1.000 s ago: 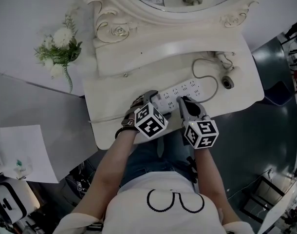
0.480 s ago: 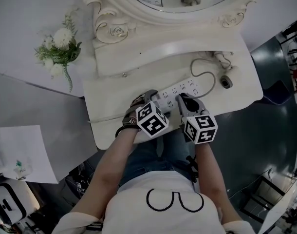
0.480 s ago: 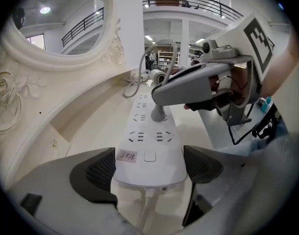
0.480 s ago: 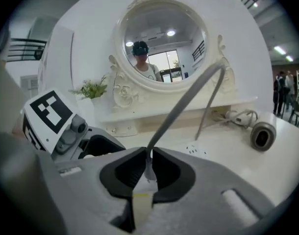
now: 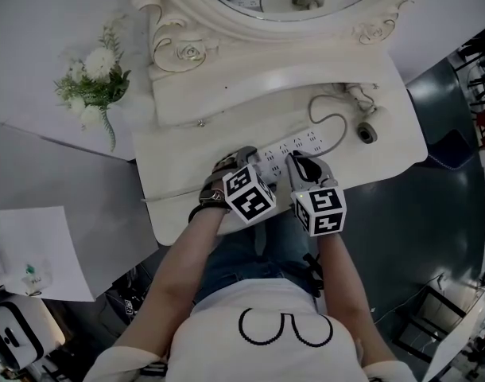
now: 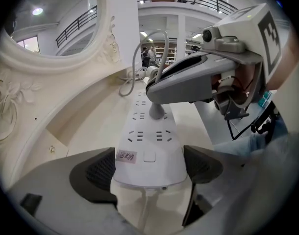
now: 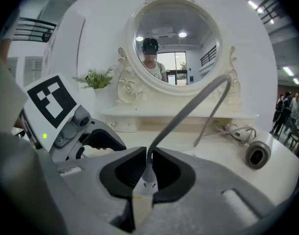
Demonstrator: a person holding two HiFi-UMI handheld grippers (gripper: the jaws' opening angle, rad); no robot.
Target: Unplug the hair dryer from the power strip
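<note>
Left claw [image 6: 150,168] pinching the power strip [image 6: 149,131] steady, the right claw [image 7: 148,156], clamped on the plug [image 7: 145,184], should pull straight out.

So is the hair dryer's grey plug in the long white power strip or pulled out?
In. The grey plug sits seated in the white power strip, no prongs showing, with the right gripper shut on it.

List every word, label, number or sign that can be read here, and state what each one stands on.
No text here is legible.
Sticker on the power strip: reddish characters, too blurred to read.
Left cube and right cube: black-and-white square patterns, no letters.
Paper: a small mark, too small to read.
</note>
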